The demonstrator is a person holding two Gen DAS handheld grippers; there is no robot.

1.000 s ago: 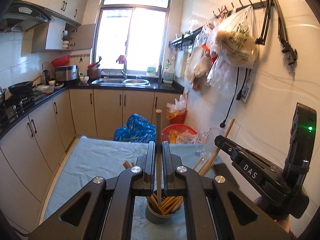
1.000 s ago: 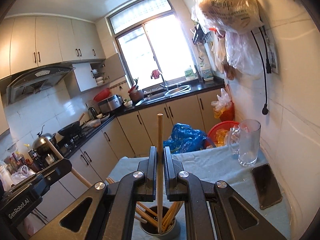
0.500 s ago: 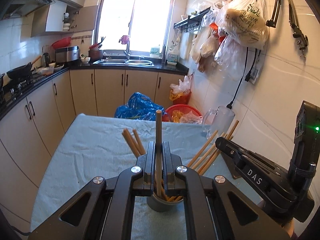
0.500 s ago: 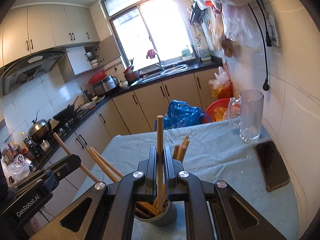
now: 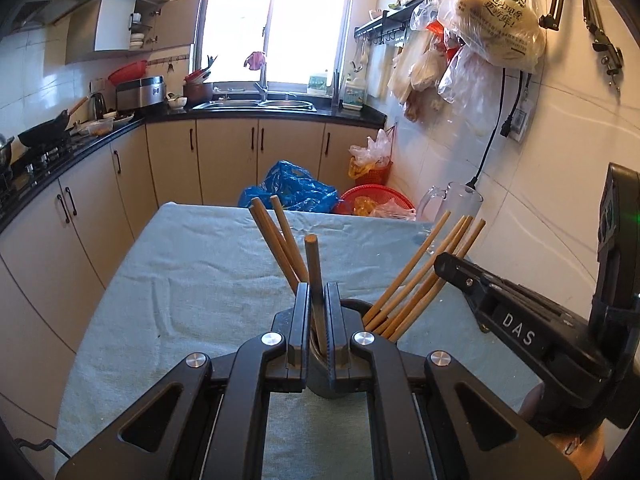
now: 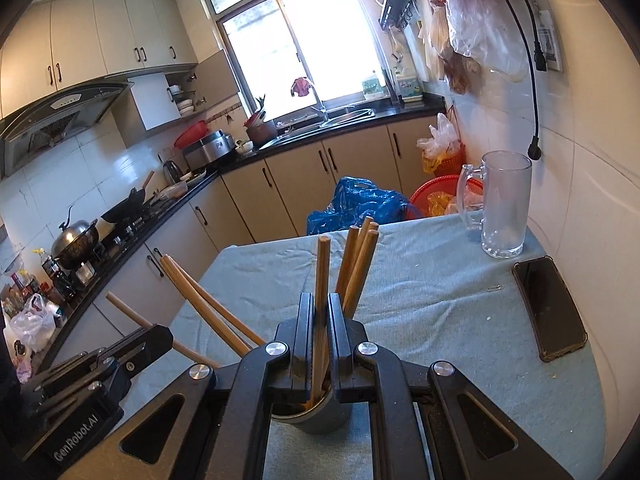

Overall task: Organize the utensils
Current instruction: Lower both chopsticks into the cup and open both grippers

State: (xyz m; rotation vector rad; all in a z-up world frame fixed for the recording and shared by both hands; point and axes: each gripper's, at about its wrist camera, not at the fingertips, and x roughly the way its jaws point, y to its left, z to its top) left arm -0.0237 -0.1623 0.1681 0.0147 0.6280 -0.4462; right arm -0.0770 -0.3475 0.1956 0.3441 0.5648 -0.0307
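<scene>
Wooden chopstick (image 5: 315, 276) clamped upright in the left gripper (image 5: 318, 312), lower end down inside the grey cup (image 5: 320, 384) on the blue-grey tablecloth (image 5: 192, 280). Right gripper (image 6: 320, 320) is likewise clenched on its own chopstick (image 6: 321, 280), tip also in the cup (image 6: 320, 420). Both sticks plain, round, light brown. Cup sits directly under and between both sets of jaws. Other chopsticks (image 5: 416, 280) fan out of the cup, leaning left and right. Glass mug (image 6: 504, 204) and phone (image 6: 550, 308) lie well apart, by the wall.
</scene>
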